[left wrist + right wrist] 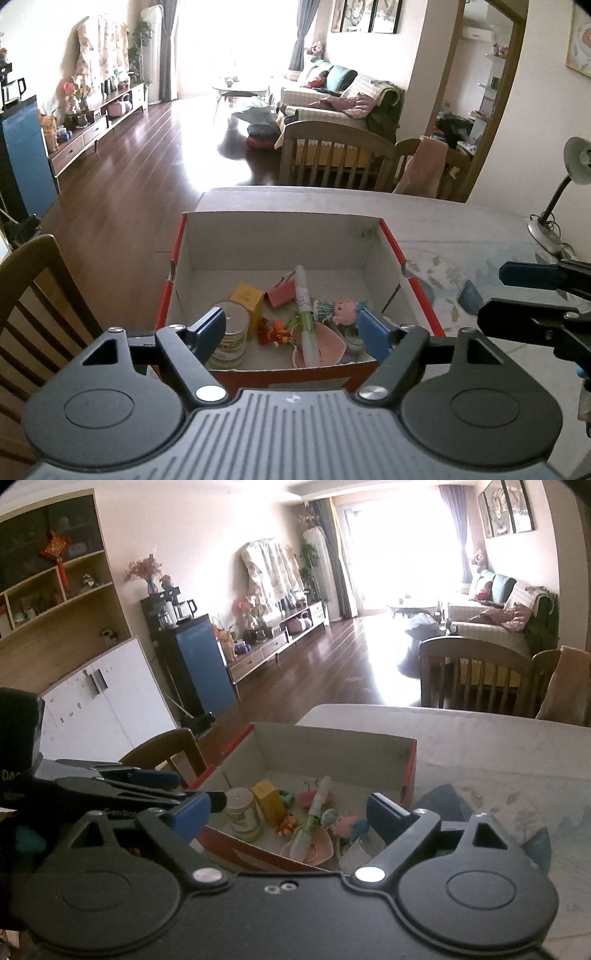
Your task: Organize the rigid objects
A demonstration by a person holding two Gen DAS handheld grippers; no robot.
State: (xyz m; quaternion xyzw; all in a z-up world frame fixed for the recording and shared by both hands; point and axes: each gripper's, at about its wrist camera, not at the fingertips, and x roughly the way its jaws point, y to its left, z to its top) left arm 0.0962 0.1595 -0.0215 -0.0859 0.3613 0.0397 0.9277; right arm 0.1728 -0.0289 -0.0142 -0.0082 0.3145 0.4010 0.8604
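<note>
A matt cardboard box (280,236) with a glossy red outside holds a shiny metal-lidded tin (231,334) beside a smooth translucent plastic marker (306,317).

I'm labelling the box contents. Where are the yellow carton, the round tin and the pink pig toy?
yellow carton (248,300), left wrist view, on its front face.
round tin (232,314), left wrist view, on its lid.
pink pig toy (342,309), left wrist view, on its head.
</note>
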